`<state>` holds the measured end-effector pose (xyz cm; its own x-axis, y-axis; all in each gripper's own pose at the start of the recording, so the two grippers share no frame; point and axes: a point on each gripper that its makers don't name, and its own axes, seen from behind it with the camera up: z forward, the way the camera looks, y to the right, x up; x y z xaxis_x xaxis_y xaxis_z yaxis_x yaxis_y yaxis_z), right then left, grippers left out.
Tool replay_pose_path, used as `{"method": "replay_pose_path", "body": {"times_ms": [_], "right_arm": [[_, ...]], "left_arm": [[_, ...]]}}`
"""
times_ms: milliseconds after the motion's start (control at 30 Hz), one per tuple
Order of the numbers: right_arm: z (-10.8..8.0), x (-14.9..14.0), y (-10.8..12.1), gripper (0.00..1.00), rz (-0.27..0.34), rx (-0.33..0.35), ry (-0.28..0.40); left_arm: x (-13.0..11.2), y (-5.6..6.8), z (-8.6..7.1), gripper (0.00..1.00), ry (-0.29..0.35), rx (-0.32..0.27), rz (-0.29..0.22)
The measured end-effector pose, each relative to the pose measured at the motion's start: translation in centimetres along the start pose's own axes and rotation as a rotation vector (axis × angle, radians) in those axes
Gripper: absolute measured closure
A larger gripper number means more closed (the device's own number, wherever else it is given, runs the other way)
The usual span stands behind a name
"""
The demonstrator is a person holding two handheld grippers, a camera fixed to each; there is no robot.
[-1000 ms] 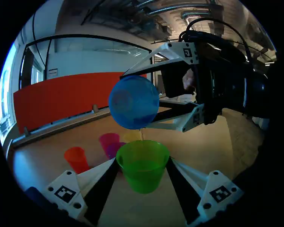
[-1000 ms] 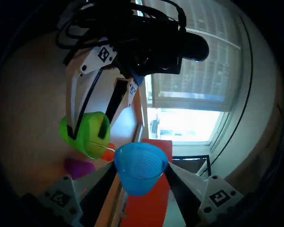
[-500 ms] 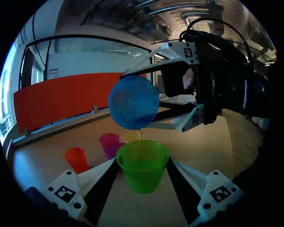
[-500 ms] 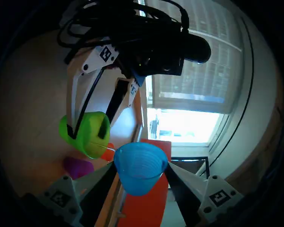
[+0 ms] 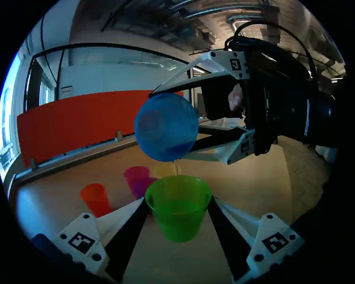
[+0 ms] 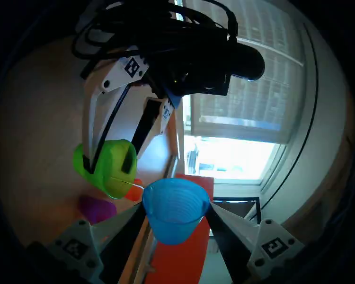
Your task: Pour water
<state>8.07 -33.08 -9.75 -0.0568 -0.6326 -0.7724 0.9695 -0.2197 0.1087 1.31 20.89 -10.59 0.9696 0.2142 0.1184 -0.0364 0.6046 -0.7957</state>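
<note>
The right tool (image 6: 175, 210) clamps tilted blue cup (image 6: 174, 222), trickling water (image 5: 176, 168) into part-filled green cup (image 5: 178, 217) clamped by left tool (image 5: 177, 202).

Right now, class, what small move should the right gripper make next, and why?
Probably tilt the blue cup slightly more: its stream into the green cup is thin, some water sits at its lip, and the green cup is only part full.

Left gripper view rides low on the left gripper (image 5: 177, 204) and looks level across the table (image 5: 272, 180) at an orange wall (image 5: 73, 118), green cup (image 5: 178, 215) right up close. Right gripper view is rolled sideways: table on its left, window (image 6: 229, 156) ahead, blue cup (image 6: 174, 220) up close. The 2 share both cups, the purple cup (image 5: 137, 177) and the table.
</note>
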Motion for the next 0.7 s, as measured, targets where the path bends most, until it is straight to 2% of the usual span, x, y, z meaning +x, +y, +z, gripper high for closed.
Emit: {"method": "replay_pose_path", "body": {"times_ms": [700], "right_arm": [[0.04,-0.01,-0.06,0.09,-0.021,-0.002,-0.001]], "left_arm": [[0.15,0.10,-0.07,0.14,0.004,-0.002,0.001]]}}
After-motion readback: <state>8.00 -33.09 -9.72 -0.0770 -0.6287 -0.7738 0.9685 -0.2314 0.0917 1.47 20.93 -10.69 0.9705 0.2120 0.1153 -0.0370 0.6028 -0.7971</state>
